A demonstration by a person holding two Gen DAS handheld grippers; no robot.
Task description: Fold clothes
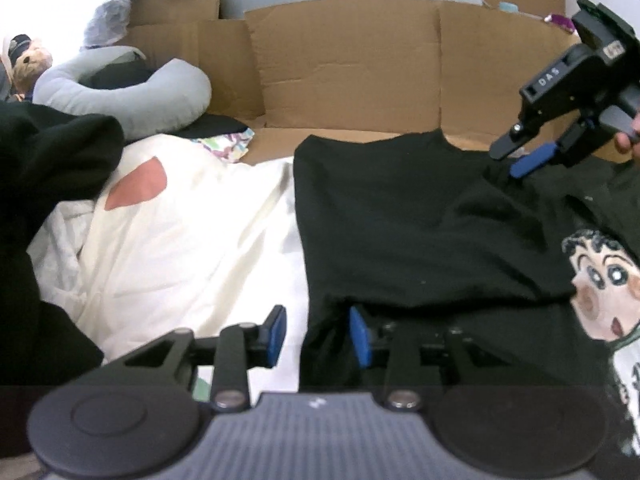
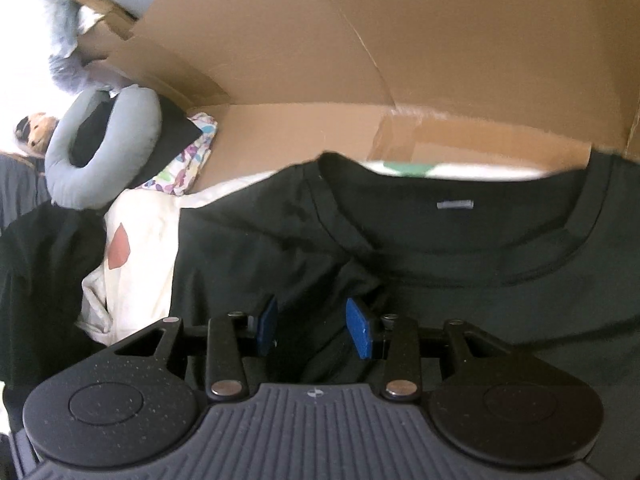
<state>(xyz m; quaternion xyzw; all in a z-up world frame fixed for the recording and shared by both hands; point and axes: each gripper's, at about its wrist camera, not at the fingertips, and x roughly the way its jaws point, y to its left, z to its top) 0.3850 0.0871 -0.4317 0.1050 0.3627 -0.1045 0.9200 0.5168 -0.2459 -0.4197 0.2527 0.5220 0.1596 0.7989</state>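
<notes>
A black T-shirt [image 1: 400,224] lies partly folded on a white sheet [image 1: 192,240], with a cartoon face print [image 1: 600,284] showing at its right. My left gripper [image 1: 318,334] is open at the shirt's near left edge, its right pad over the black cloth. My right gripper [image 1: 516,160] hovers open over the shirt's far right part. In the right wrist view the right gripper [image 2: 312,328] is open just above the cloth, below the collar [image 2: 452,220].
Cardboard walls [image 1: 344,68] stand behind the bed. A grey curved pillow [image 1: 132,92] and a stuffed toy [image 1: 28,64] lie far left. Another black garment [image 1: 48,168] is heaped at the left. A patterned cloth [image 1: 228,144] lies by the cardboard.
</notes>
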